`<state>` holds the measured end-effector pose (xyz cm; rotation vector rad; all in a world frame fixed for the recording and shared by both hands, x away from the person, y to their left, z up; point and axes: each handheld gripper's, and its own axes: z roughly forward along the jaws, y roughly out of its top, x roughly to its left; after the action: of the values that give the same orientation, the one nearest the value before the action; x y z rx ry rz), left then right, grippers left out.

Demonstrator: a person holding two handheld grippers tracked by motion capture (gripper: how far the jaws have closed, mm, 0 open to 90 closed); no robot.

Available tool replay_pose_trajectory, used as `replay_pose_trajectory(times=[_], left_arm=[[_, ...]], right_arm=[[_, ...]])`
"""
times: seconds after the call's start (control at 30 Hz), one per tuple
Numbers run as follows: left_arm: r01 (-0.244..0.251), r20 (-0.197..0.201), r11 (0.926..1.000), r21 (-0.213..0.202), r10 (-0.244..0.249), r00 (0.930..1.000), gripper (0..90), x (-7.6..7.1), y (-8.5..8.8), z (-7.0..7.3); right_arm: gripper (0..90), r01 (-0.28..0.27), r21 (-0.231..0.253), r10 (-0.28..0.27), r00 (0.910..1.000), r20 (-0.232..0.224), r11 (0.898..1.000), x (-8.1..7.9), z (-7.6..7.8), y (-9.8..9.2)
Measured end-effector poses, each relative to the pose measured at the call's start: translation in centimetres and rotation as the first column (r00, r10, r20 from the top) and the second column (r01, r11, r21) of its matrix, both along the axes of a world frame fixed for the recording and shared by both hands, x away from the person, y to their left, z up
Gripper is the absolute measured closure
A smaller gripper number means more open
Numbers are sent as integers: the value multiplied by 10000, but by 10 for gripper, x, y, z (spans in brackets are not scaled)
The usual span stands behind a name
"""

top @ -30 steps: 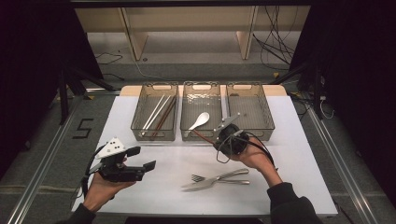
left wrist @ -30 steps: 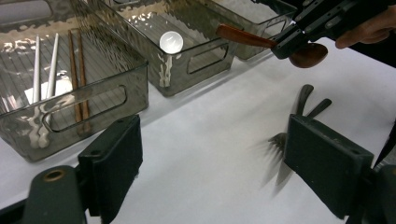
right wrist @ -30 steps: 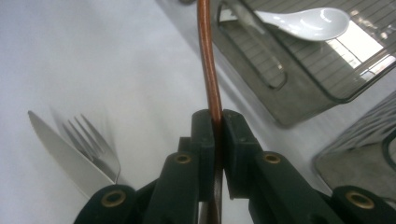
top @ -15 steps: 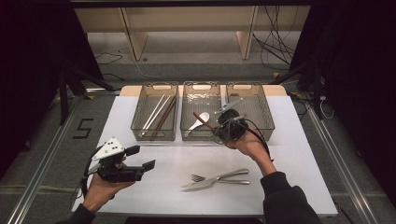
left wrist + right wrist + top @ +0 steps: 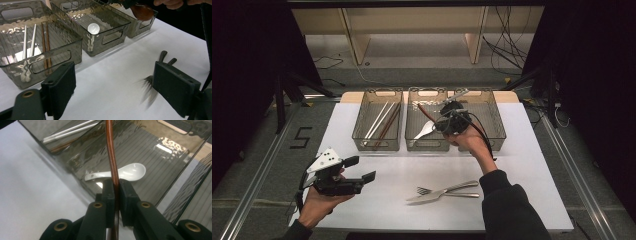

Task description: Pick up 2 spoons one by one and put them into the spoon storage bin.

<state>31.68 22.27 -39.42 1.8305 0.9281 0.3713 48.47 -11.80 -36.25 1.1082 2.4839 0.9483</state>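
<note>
I hold a brown wooden spoon [image 5: 111, 157] by its slim, glossy handle, pinched between my right gripper's [image 5: 115, 186] pads. The handle runs straight toward twelve o'clock from them, curving slightly. In the high view the spoon [image 5: 426, 113] hangs above the middle bin [image 5: 427, 92], slanting toward ten o'clock. Its rounded dark-brown bowl [image 5: 142, 12] shows in the left gripper view, over the bins.

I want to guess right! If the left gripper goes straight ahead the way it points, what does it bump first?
Probably the fork and knife lying on the white table, ahead between the open left gripper jaws; depth is hard to judge.
</note>
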Motion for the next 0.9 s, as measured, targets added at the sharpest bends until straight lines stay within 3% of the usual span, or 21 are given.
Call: replay_pose_trajectory(times=[0.3,0.9], left_arm=[[-25,57,10000,-56,25,10000,182,1,1,1],[98,18,9999,-116,-97,10000,181,1,0,0]], right_arm=[[843,424,456,-429,9990,90,9981,15,5,5],[841,1085,348,-1080,9940,-164,9935,38,-7,13]])
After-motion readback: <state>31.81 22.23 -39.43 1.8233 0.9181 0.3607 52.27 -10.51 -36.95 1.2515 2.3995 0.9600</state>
